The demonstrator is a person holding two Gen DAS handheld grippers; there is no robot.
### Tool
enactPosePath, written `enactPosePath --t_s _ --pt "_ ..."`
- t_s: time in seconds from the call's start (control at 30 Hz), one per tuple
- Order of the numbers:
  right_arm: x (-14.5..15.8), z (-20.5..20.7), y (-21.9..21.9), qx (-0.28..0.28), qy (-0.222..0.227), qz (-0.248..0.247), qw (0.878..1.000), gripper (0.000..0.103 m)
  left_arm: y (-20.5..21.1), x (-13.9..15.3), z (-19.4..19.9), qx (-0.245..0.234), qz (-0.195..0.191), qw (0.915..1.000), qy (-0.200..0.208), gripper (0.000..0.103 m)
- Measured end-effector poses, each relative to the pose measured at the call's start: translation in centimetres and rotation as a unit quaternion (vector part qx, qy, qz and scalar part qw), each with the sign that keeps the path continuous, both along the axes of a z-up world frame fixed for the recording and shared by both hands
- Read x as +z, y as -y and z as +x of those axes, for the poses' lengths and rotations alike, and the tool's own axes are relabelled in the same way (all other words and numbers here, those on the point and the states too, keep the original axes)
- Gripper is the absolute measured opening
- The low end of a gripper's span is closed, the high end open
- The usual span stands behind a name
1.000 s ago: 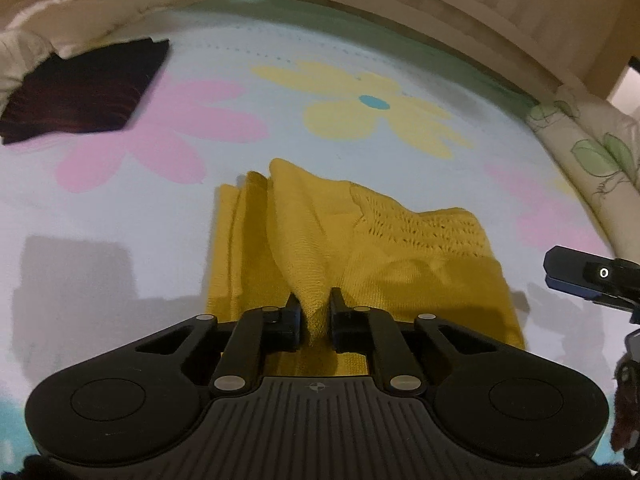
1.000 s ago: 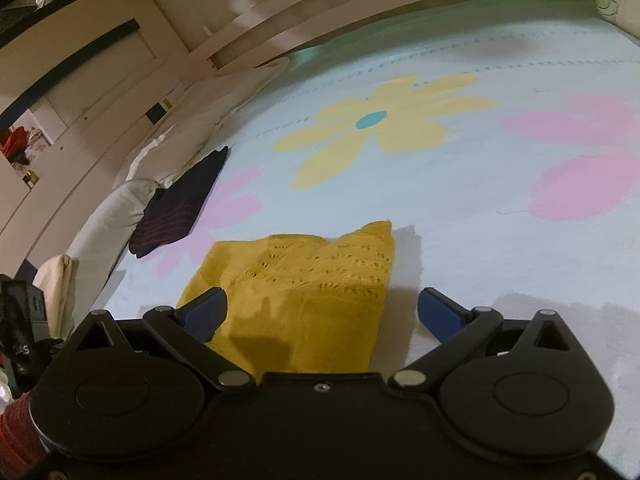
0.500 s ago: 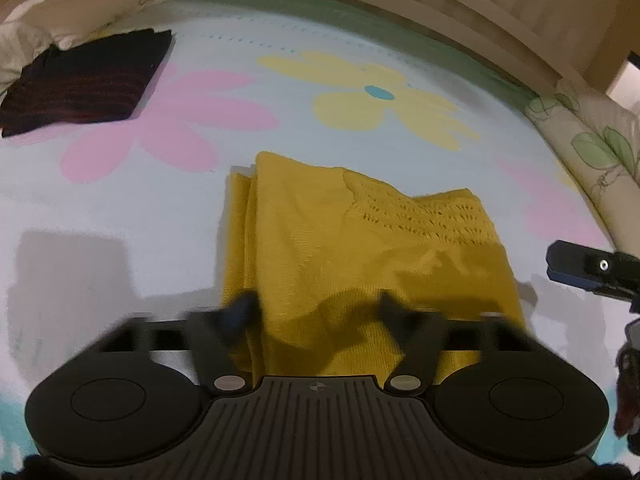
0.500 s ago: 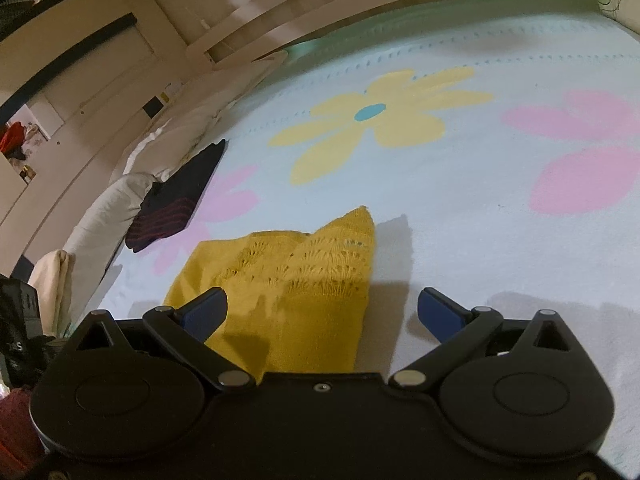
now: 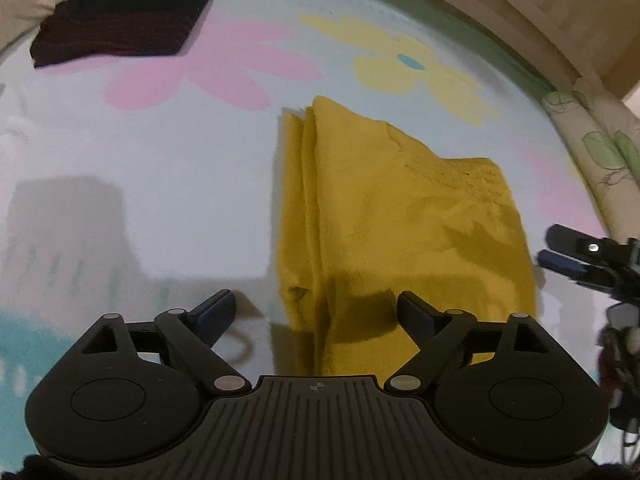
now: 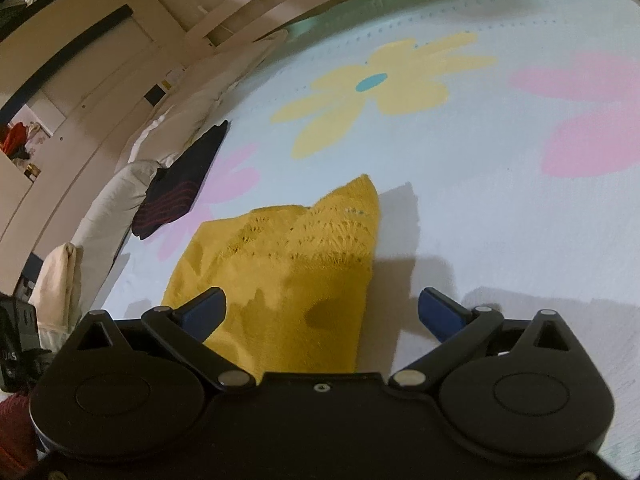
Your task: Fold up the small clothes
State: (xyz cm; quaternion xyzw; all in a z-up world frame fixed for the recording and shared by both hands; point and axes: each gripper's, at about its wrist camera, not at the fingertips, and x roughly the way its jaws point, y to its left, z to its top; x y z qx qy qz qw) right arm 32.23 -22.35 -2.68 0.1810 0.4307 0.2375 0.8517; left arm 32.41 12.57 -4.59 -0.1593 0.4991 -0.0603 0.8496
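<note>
Black left gripper (image 5: 314, 310) opening, jaws spread, nothing pinched; near edge of yellow knit top (image 5: 400, 224) lies between them. Right gripper (image 6: 320, 312) spread wide, empty, over same top, which lies folded on flowered bedspread (image 6: 460, 184). Farther: dark folded garment (image 5: 120, 36) beside pillow (image 6: 120, 196).
</note>
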Motion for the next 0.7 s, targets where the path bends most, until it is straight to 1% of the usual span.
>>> enactPosePath --t_s 0.03,0.07,0.13,0.2,0.3,0.37,0.57,0.7 --pt "-0.2 0.1 0.0 0.000 -0.003 0.004 1.000 0.102 0.1 -0.2 0.1 -0.001 -0.014 0.9999 -0.002 0.100" --pt "-0.4 0.2 0.1 -0.001 -0.008 0.012 1.000 0.102 0.2 -0.4 0.3 -0.001 -0.028 0.9996 -0.005 0.102" --pt "-0.8 0.3 0.1 -0.005 -0.016 0.026 1.000 0.102 0.8 -0.6 0.8 -0.005 -0.027 0.9996 -0.004 0.102" --pt "-1.2 0.5 -0.1 -0.004 -0.024 0.040 0.999 0.102 1.5 -0.8 1.4 -0.013 -0.021 0.9997 0.006 0.102" --pt "-2.0 0.9 -0.7 0.002 -0.032 0.054 0.998 0.102 2.0 -1.1 2.1 -0.008 -0.021 0.9995 0.021 0.102" --pt "-2.7 1.2 -1.3 0.006 -0.037 0.067 0.997 0.103 2.3 -1.2 2.6 -0.016 -0.021 0.9992 0.030 0.102" --pt "-3.6 2.3 -2.1 0.007 -0.021 0.108 0.994 0.103 2.1 -1.6 4.0 -0.020 -0.049 0.9970 0.055 0.102" --pt "-3.6 2.9 -3.0 0.034 -0.020 0.113 0.993 0.103 2.1 -1.7 4.5 -0.010 -0.057 0.9961 0.066 0.101"
